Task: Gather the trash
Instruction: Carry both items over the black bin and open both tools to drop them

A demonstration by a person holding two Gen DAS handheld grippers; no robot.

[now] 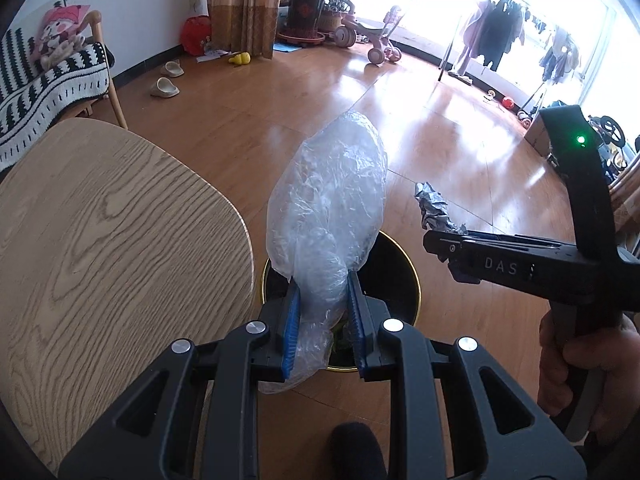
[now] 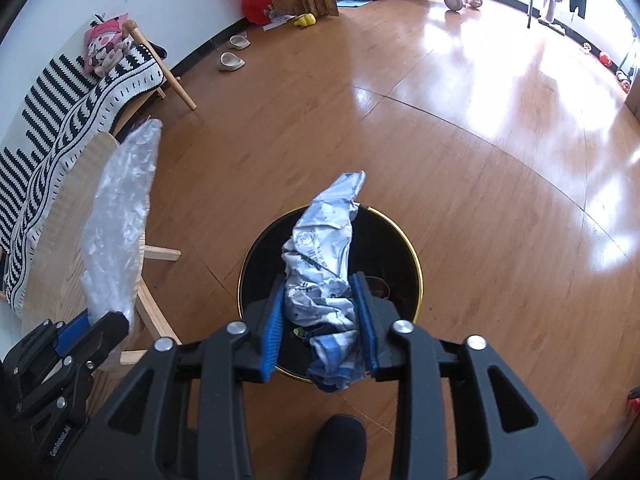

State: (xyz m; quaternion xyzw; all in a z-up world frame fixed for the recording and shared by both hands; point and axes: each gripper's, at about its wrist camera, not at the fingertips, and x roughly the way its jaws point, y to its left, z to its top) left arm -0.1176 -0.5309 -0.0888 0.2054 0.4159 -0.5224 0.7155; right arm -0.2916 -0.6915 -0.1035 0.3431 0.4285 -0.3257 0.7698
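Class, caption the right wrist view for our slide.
Crumpled blue-and-white wrapper between the right gripper's jaws above the round black gold-rimmed bin.

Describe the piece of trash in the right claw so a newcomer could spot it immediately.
Find the black bin with a gold rim on the wooden floor. Above its opening, the right claw carries a crumpled blue-and-white printed wrapper; the clear plastic bag in the left claw is see-through and unprinted.

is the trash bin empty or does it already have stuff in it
Not empty: dark scraps lie on the bottom of the black bin, under the crumpled wrapper.

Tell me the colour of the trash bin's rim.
Gold, around a black trash bin; clearest in the right wrist view.
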